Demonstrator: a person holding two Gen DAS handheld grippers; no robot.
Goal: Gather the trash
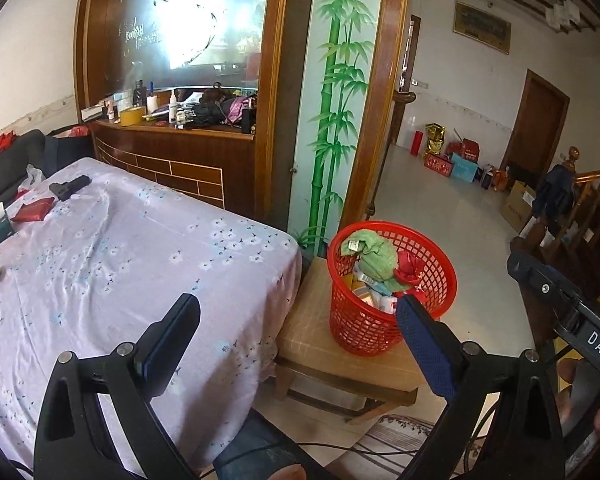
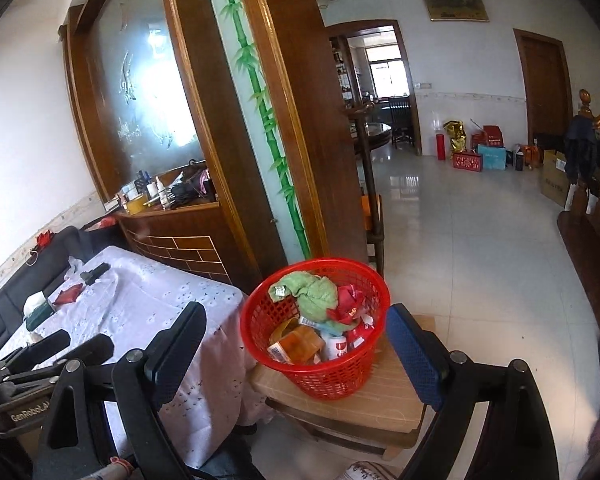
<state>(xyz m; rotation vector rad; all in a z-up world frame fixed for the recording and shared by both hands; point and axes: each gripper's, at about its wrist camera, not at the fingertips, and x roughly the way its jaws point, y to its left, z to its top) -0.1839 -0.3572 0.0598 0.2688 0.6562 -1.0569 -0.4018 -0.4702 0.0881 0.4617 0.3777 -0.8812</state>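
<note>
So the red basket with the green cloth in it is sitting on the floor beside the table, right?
Not on the floor. The red basket, green cloth inside, sits on a wooden stool beside the table; the right wrist view shows it.

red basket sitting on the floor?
No. The red basket stands on a wooden stool beside the cloth-covered table.

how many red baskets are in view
1: the red basket stands on the wooden stool beside the covered table, with trash in it. Others could be hidden out of view.
</note>
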